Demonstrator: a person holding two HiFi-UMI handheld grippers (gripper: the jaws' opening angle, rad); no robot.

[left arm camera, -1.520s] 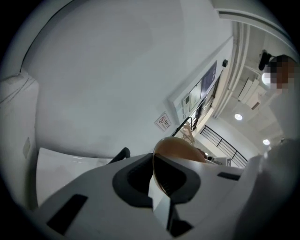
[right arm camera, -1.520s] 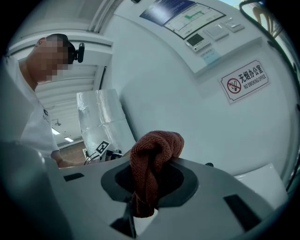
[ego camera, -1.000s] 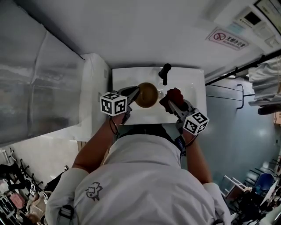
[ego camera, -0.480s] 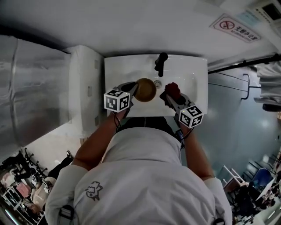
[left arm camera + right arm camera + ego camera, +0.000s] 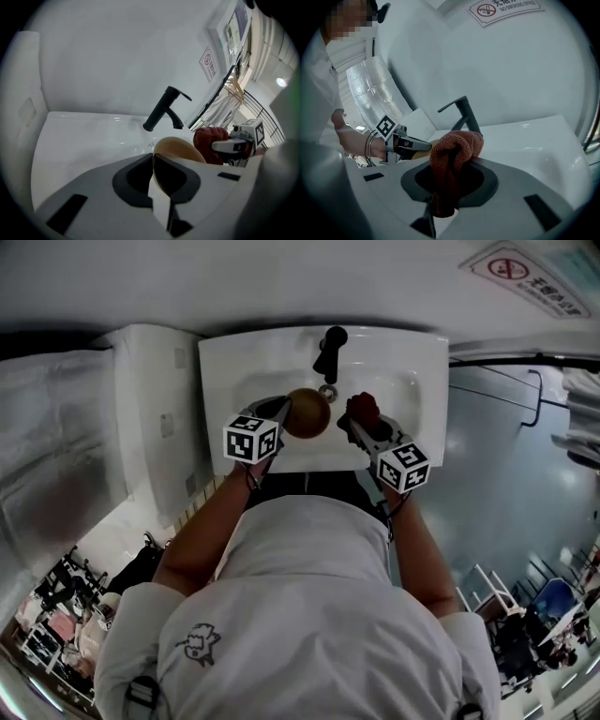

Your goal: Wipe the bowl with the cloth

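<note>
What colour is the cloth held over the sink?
The cloth is a rusty brick red, clearest in the right gripper view.

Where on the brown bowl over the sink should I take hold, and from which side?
Probably the thin rim of the bowl, at its left edge, one jaw inside and one outside, as the left tool grips it now. The rounded wall looks too wide and smooth to pinch, and a left-side hold leaves the right side free for the red cloth in the right tool.
</note>
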